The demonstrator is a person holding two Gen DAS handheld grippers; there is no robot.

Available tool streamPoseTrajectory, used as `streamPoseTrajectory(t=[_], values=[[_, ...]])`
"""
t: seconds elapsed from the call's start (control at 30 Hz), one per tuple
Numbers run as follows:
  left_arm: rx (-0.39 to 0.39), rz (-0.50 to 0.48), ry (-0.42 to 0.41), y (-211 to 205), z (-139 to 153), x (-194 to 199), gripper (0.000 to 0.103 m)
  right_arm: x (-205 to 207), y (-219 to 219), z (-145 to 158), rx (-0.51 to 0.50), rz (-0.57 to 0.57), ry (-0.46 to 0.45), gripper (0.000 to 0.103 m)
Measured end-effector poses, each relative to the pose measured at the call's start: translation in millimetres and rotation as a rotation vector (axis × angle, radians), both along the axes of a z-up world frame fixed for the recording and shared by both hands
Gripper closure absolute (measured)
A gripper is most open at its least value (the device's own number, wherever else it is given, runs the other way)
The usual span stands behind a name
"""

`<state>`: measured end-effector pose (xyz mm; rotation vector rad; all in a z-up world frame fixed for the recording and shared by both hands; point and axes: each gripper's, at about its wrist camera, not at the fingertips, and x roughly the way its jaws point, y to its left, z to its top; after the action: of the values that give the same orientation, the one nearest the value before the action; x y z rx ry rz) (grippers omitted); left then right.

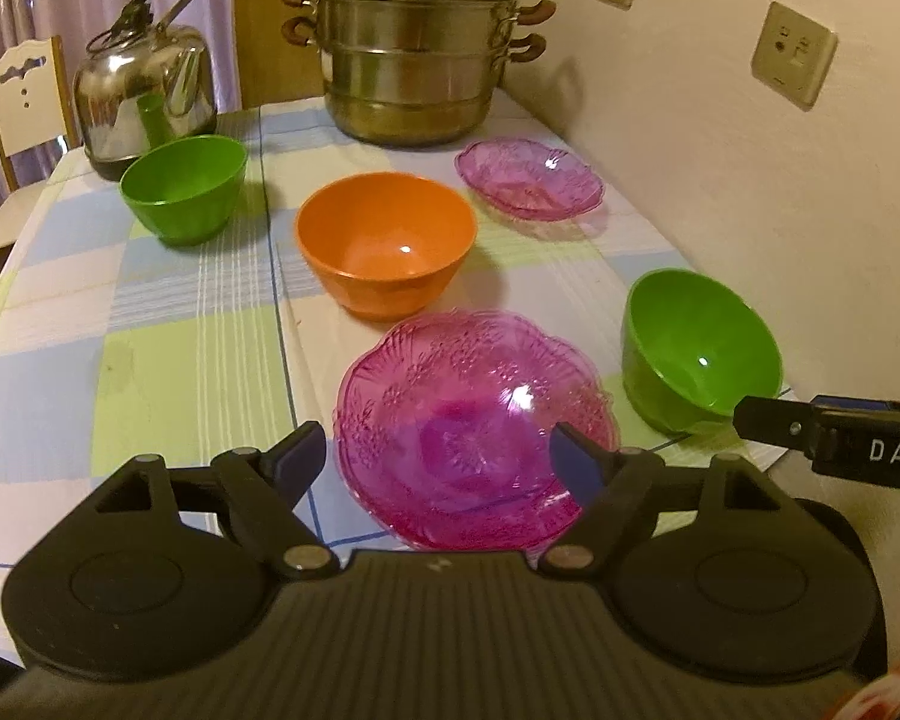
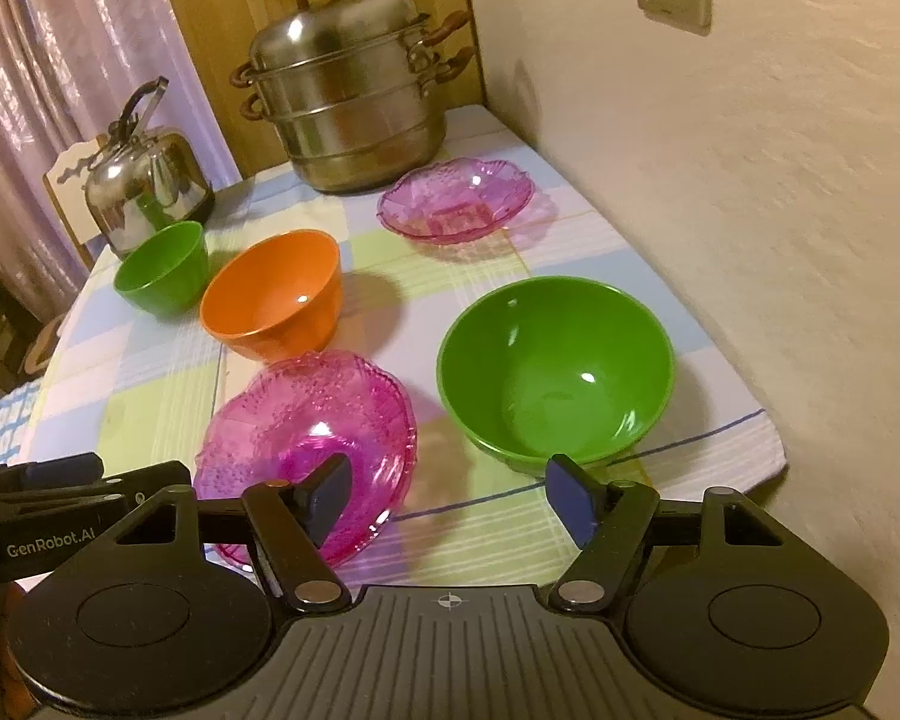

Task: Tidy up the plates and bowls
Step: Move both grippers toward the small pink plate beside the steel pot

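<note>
Plates and bowls are sitting on a checked tablecloth (image 1: 150, 324), all mouth-up, apart from one another.

- Near pink plate (image 1: 474, 426) — lying flat at the table's near edge, scalloped rim, no clear long axis.
- Far pink plate (image 1: 529, 179) — oval, its long axis running roughly across the table, sitting just in front of the steamer (image 1: 417, 42).
- Orange bowl (image 1: 385, 243) — standing mid-table, between the two pink plates.
- Small green bowl (image 1: 183, 187) — standing at the far left, just before the kettle (image 1: 144, 93).
- Large green bowl (image 2: 555, 369) — standing near the wall (image 2: 780, 210) at the right.

Left gripper (image 1: 438, 459) is hovering over the near pink plate, fingers spread wide and holding nothing. Right gripper (image 2: 447, 495) is hovering at the near edge between the near pink plate and the large green bowl, likewise spread wide and empty.

Left view alone is showing the far plate's oval outline clearly and the right gripper's tip beside the large green bowl. Right view alone is showing the whole inside of the large green bowl, and the left gripper's body at the lower left, lettered "GenRobot.AI".
</note>
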<state>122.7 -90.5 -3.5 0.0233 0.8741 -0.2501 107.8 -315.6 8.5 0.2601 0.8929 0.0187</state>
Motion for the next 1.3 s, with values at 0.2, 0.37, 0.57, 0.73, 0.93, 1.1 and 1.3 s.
streamPoseTrajectory(t=[0.2,0.37,0.57,0.73,0.93,1.1,1.3], values=[[-0.023,-0.022,0.023,-4.3,8.1,1.8,0.022,-5.3,-5.3,5.4,0.008,-0.011,-0.015,0.032],[-0.101,-0.039,0.064,-1.8,20.1,12.7,0.022,-9.0,-13.1,17.4,0.029,-0.014,-0.046,0.032],[-0.093,-0.071,0.030,-6.0,44.0,37.5,0.020,0.3,-30.5,36.8,0.064,-0.029,-0.074,0.032],[-0.092,-0.095,0.027,-10.5,61.3,78.7,0.017,30.3,-44.9,47.8,0.089,-0.022,-0.076,0.032],[-0.053,-0.144,-0.008,-29.5,72.5,141.5,0.017,79.5,-67.9,54.8,0.101,-0.028,-0.064,0.032],[-0.007,-0.187,-0.025,-50.0,63.5,197.8,0.016,123.2,-82.9,51.5,0.065,-0.044,-0.073,0.032],[-0.010,-0.179,0.048,-64.0,35.0,262.3,0.017,179.4,-85.9,28.3,0.036,-0.033,-0.049,0.032]])
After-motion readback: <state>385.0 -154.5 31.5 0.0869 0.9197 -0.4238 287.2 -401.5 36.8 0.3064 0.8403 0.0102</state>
